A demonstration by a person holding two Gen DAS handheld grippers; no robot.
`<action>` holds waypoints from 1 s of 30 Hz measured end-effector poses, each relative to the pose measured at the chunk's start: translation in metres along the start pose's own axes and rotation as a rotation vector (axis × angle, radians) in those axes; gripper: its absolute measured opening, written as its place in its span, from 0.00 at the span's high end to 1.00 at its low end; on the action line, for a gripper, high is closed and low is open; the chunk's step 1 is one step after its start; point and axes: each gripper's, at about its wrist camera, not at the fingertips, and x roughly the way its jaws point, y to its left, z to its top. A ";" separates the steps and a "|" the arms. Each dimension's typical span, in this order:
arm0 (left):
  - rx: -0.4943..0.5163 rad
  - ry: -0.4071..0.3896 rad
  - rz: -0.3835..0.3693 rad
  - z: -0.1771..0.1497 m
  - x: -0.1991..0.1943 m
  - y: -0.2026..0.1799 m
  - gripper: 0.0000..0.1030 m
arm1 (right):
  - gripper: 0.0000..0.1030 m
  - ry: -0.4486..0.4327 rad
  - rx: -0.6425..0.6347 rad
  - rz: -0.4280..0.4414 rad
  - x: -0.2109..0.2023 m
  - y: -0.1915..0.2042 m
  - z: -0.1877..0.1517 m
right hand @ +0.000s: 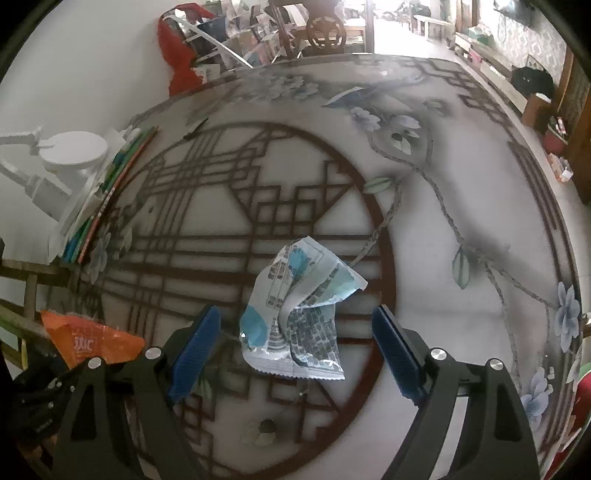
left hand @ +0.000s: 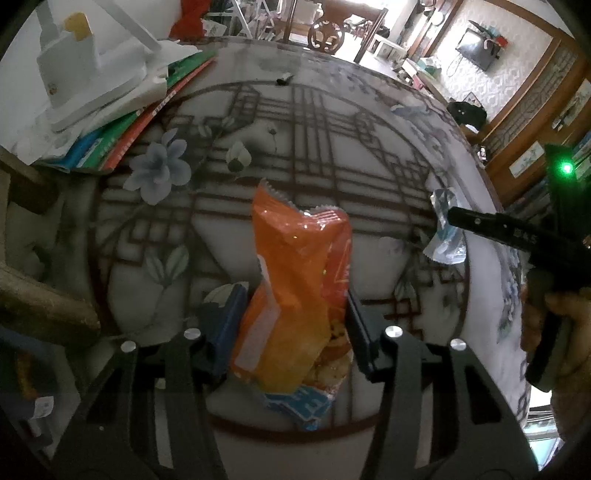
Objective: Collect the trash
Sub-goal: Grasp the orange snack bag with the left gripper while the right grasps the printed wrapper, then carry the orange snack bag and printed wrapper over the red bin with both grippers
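An orange snack bag [left hand: 295,273] stands crumpled between the blue pads of my left gripper [left hand: 291,328], which press on both of its sides. The bag's torn top points away from me over the patterned tablecloth [left hand: 332,147]. In the right wrist view a crumpled blue-and-white wrapper [right hand: 295,317] lies on the cloth between the fingers of my right gripper [right hand: 295,343], which stands open with a gap on each side. The left wrist view shows the same wrapper [left hand: 447,232] at the right, under one of the right gripper's fingers [left hand: 476,221]. At the right wrist view's lower left the orange bag [right hand: 92,339] appears again.
A pile of books and papers [left hand: 122,122] with a white lamp base [left hand: 85,70] on top sits at the table's back left. A small dark pen-like object [right hand: 195,128] lies at the far side. A carved wooden chair [right hand: 325,33] stands beyond the table. A hand [left hand: 561,332] holds the right gripper.
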 end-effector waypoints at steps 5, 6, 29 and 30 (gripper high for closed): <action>0.004 -0.015 0.002 0.002 -0.004 -0.001 0.52 | 0.22 0.011 0.005 -0.012 0.009 0.004 0.005; 0.003 -0.015 0.003 0.002 -0.004 -0.001 0.52 | 0.27 0.018 -0.003 -0.020 0.012 0.005 0.005; 0.016 -0.067 -0.012 -0.005 -0.034 -0.018 0.51 | 0.61 -0.100 -0.073 0.016 -0.073 0.035 -0.057; 0.020 -0.071 -0.016 -0.006 -0.037 -0.020 0.51 | 0.61 -0.107 -0.067 0.012 -0.077 0.035 -0.062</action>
